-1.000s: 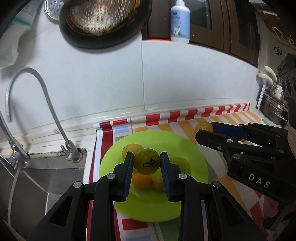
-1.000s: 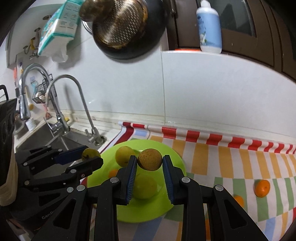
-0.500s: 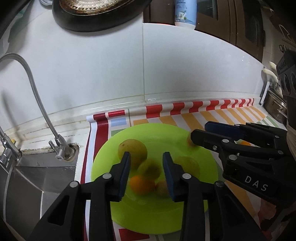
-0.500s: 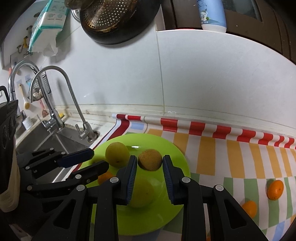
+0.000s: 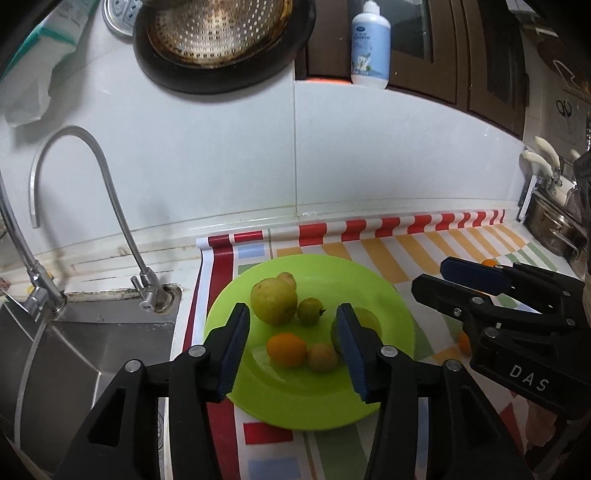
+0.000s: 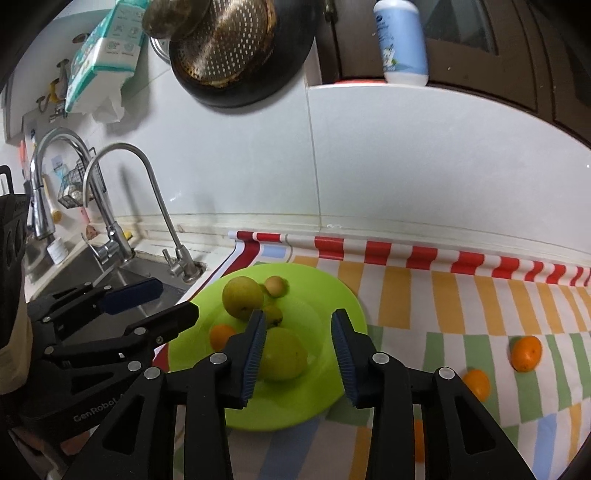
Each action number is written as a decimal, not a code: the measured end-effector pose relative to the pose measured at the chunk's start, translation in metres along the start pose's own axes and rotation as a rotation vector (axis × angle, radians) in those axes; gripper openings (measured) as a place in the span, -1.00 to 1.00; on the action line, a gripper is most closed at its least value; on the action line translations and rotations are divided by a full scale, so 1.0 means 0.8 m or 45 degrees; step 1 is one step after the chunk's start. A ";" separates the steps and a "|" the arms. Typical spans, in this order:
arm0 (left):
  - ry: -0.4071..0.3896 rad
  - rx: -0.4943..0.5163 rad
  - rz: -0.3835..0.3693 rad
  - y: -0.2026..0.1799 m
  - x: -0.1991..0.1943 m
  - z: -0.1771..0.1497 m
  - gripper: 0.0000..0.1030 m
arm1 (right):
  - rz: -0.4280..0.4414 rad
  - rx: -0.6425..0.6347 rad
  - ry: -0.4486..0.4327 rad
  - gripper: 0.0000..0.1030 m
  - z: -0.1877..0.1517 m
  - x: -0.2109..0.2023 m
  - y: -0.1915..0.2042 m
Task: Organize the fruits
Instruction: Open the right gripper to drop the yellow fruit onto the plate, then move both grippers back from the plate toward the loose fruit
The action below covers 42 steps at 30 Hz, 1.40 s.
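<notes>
A lime-green plate (image 5: 369,288) (image 6: 332,291) lies on the striped cloth and holds several fruits. Among them are a big yellow-green fruit (image 5: 273,304) (image 6: 242,297), a small green fruit (image 5: 310,311), an orange (image 5: 286,349) and a small brown fruit (image 6: 276,285). My left gripper (image 5: 292,307) hovers over the plate, its jaws opening, pads touching nothing. My right gripper (image 6: 298,313) hangs over the plate's right half, jaws also opening and empty. A large green fruit (image 6: 282,354) lies under its left finger. Each gripper shows in the other's view: the right gripper (image 5: 432,275), the left gripper (image 6: 177,301).
Loose oranges (image 6: 524,352) (image 6: 476,384) lie on the cloth right of the plate. A steel sink (image 5: 92,343) with a curved tap (image 5: 122,221) sits to the left. A colander in a black pan (image 5: 218,33) hangs on the tiled wall, with a white bottle (image 5: 370,44) on the ledge.
Both grippers were shut on a fruit a second ago. Both have spread their jaws, and the small green fruit and the brown fruit now lie on the plate.
</notes>
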<state>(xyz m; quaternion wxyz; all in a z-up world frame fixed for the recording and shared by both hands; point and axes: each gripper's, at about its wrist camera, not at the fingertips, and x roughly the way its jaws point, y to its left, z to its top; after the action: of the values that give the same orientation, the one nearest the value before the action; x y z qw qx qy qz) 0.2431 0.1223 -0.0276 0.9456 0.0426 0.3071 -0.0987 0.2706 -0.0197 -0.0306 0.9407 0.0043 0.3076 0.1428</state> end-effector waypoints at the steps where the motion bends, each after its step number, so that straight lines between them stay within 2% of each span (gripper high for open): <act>1: -0.006 0.002 0.002 -0.002 -0.005 0.000 -0.05 | -0.006 0.001 -0.007 -0.17 -0.001 -0.007 0.000; 3: -0.019 0.006 0.012 -0.007 -0.017 0.000 0.03 | -0.032 0.001 -0.029 -0.01 -0.003 -0.021 0.000; 7: -0.048 -0.005 0.013 -0.015 -0.040 0.001 0.16 | -0.072 0.002 -0.069 0.10 -0.005 -0.050 -0.002; 12: -0.076 0.022 0.013 -0.034 -0.068 -0.001 0.33 | -0.095 0.016 -0.112 0.11 -0.009 -0.086 -0.007; 15: -0.093 0.035 0.009 -0.043 -0.083 -0.003 0.38 | -0.117 0.025 -0.128 0.23 -0.015 -0.106 -0.010; 18: -0.110 0.046 0.010 -0.055 -0.098 -0.005 0.48 | -0.139 0.031 -0.143 0.23 -0.023 -0.125 -0.014; 28: -0.154 0.081 -0.010 -0.097 -0.132 -0.016 0.60 | -0.206 0.043 -0.171 0.23 -0.047 -0.182 -0.034; 42: -0.168 0.107 -0.040 -0.167 -0.136 -0.023 0.61 | -0.260 0.009 -0.186 0.23 -0.066 -0.223 -0.085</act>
<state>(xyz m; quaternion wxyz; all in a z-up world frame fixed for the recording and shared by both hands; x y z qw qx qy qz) 0.1178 0.0117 0.0189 0.9595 0.0709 0.2403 -0.1289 0.1203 -0.1378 0.0231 0.9703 -0.0132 0.2376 0.0445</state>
